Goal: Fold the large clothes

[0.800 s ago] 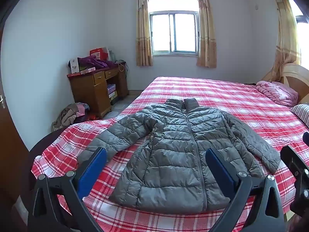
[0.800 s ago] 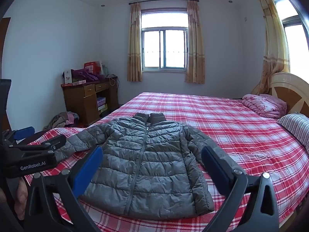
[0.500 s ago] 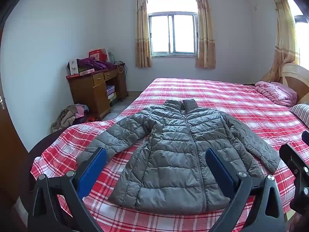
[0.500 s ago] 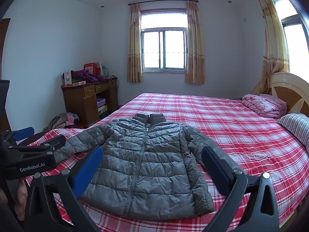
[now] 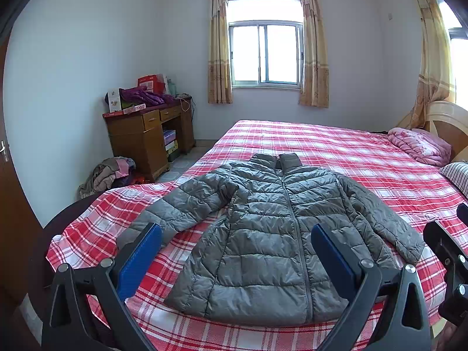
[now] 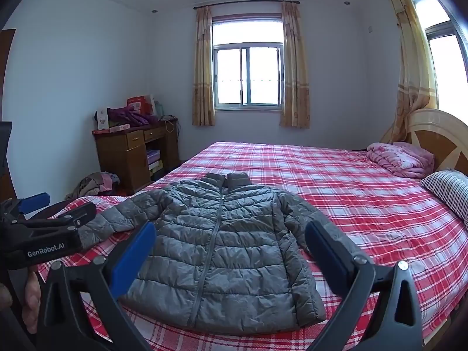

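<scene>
Across near end of bed [image 5: 336, 146], grey quilted puffer jacket [image 5: 263, 234] lies flat, front up, zipped, collar toward window, both sleeves angled outward: likely spread ready for first fold. Left tongs [image 5: 236, 259] and right tongs [image 6: 229, 256] hang above hem, jaws wide apart, nothing between, touching nothing. Hem sits close to mattress edge; left cuff near bed corner. Broad bare plaid bedspread beyond collar and toward pillows gives room.

Wood desk [image 5: 146, 137] by wall, pink quilt [image 5: 421, 146] nr headboard [image 6: 438, 137].
</scene>
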The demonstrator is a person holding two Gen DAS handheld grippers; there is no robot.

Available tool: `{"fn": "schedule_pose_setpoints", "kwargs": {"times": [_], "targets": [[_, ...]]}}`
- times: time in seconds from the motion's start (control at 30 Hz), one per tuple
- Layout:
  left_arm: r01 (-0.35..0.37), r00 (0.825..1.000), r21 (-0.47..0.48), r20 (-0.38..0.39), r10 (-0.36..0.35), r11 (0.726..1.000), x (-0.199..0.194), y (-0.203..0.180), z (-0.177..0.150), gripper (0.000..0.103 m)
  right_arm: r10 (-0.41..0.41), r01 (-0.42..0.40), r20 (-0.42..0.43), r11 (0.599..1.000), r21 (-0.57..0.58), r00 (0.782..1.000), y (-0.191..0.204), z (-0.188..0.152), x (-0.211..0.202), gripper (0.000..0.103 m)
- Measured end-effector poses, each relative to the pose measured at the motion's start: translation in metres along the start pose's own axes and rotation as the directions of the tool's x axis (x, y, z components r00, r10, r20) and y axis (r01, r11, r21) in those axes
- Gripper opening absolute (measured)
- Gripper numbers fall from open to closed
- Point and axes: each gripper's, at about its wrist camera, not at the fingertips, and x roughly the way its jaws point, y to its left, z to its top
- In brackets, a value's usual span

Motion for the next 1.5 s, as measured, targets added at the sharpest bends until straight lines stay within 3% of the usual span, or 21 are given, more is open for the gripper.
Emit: {"fn": "schedule_pose_setpoints", "kwargs": {"times": [1.5], "targets": [[-0.003, 1.000, -0.036, 0.006, 0.003, 0.999, -0.0010, 0.0051, 0.0000, 0.102, 0.004, -0.004, 0.001, 1.000, 0.003, 1.000, -0.0001, -0.0022, 0.0000, 0.103]]}}
